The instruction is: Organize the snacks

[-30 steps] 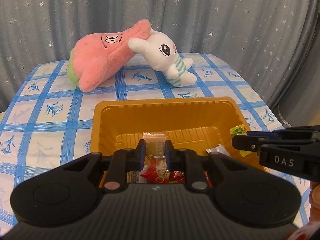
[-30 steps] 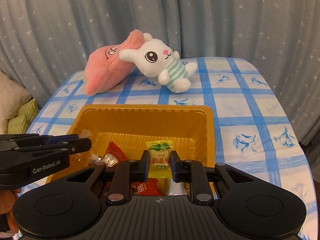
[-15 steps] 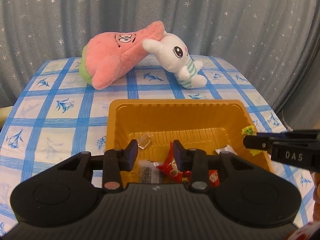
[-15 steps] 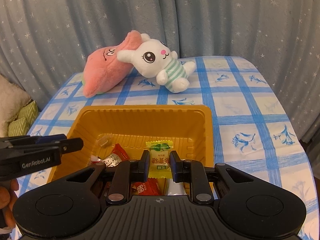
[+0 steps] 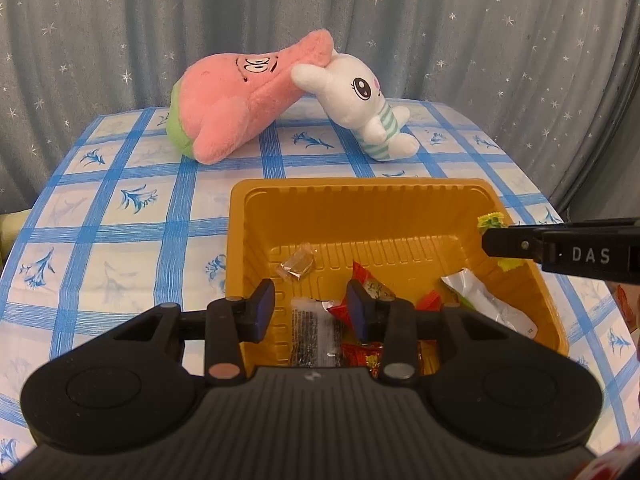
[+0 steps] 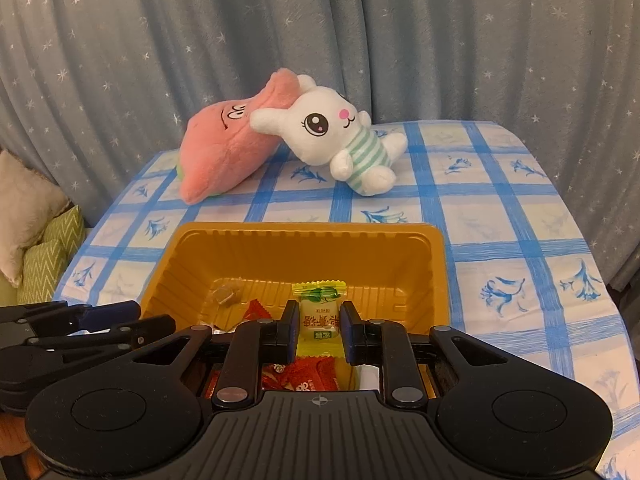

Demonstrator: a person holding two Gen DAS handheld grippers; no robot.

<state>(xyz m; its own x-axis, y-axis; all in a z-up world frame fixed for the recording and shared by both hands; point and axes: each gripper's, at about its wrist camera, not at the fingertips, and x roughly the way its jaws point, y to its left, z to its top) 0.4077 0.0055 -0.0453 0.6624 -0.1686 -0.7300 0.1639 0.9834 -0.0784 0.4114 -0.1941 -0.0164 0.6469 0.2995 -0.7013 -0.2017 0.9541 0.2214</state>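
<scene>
Ribbed orange plastic tray (image 6: 296, 248), crinkly yellow sachet (image 6: 318, 314) pinched in right tool (image 6: 319, 330)

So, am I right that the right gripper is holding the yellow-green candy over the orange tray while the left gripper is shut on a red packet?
Not quite: the left gripper is open and holds nothing, as the left wrist view shows. The rest stands: the right gripper is shut on the yellow-green candy over the orange tray.

I see warm, even indoor light in both views, with soft shadows and no hard glare. Fisheye distortion bends the curtain (image 5: 120, 40) and desk (image 5: 100, 216) edges, and the frame corners go black. Focus stays fairly sharp throughout.
</scene>
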